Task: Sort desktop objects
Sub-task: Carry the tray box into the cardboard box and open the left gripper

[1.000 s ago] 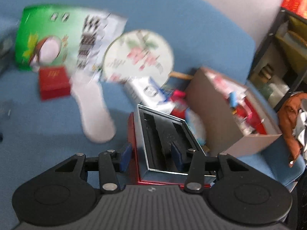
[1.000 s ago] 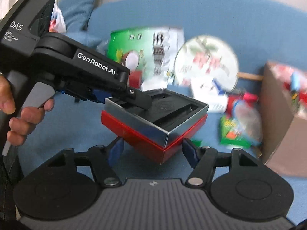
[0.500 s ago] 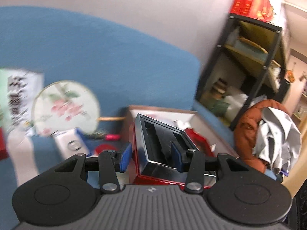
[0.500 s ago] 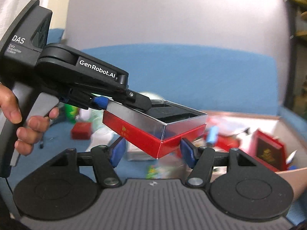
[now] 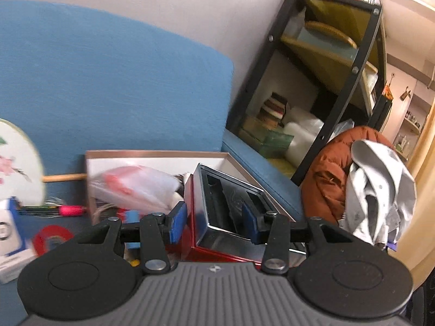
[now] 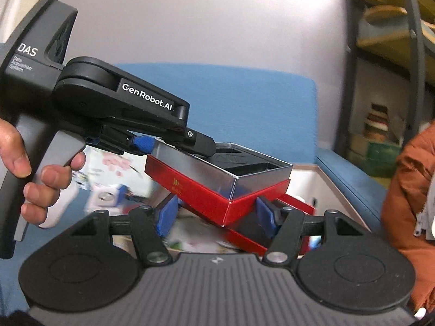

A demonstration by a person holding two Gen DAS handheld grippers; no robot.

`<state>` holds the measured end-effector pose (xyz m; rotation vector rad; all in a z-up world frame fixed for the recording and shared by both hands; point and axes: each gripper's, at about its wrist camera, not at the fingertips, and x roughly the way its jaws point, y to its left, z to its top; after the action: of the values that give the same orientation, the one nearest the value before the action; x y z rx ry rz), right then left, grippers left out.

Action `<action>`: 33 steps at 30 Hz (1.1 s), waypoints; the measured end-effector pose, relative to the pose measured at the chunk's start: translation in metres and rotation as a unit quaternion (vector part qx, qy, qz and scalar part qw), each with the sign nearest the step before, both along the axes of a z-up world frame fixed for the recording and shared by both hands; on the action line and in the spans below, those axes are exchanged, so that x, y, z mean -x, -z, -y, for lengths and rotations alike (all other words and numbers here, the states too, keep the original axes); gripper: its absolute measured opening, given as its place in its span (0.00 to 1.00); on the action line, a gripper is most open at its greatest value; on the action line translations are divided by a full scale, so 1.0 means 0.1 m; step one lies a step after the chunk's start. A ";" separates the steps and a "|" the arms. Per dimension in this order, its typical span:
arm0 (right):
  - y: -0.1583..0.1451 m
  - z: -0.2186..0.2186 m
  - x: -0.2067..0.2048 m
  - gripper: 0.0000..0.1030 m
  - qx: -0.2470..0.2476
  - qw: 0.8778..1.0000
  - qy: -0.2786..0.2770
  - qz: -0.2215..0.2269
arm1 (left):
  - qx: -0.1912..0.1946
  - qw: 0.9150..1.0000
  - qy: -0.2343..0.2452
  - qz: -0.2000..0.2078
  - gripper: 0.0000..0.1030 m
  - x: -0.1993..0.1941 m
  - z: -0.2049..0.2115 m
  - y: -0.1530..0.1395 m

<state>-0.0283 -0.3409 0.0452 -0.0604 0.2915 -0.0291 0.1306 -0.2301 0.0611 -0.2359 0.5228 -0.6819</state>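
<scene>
left hand-held gripper (image 5: 214, 221): pads clamp one wall of red box (image 5: 217, 212) | box tilted, above cardboard box (image 5: 152, 154) | right hand-held gripper (image 6: 216, 213): parted, box corner just above, untouched

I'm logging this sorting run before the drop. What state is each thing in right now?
Red box: lidless, tilted, held in the air above the carton.
Left gripper: jaws shut on the red box's wall.
Right gripper: jaws astride the box's lower corner; contact unclear.
Carton: open-topped, already holding items.
Round fan: lying flat on the blue surface.
</scene>
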 end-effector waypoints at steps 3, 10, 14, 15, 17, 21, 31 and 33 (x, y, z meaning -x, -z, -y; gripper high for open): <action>0.11 0.23 -0.18 0.58 -0.010 1.000 0.017 -0.024 | -0.007 1.000 -0.002 -0.011 0.44 -0.21 0.25 0.13; 0.34 0.53 -0.66 0.54 0.007 0.995 0.057 -0.081 | -0.034 0.999 0.026 0.016 0.67 -0.31 0.54 0.17; 0.35 0.70 -0.80 0.54 -0.011 0.994 0.088 -0.068 | -0.042 0.999 0.018 0.029 0.83 -0.30 0.52 0.19; 0.35 0.71 -0.84 0.54 -0.019 0.994 0.090 -0.065 | -0.046 0.999 0.013 0.025 0.84 -0.31 0.52 0.19; 0.35 0.67 -0.86 0.55 -0.011 0.992 0.106 -0.067 | -0.051 0.999 0.004 0.018 0.86 -0.31 0.47 0.19; 0.31 0.61 -0.69 0.78 -0.031 0.994 0.093 -0.043 | -0.050 0.999 0.000 0.012 0.95 -0.29 0.38 0.17; 0.24 0.69 -0.84 0.73 0.026 0.979 0.189 -0.068 | -0.058 0.998 -0.001 0.023 0.95 -0.23 0.31 0.08; 0.24 0.62 -0.74 0.73 0.019 0.985 0.162 -0.056 | -0.059 0.998 -0.003 0.018 0.95 -0.22 0.29 0.10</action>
<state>0.0460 -0.4031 0.0207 -0.0511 0.4119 -0.3554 0.1525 -0.2593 0.0511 -0.1139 0.5250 -0.6458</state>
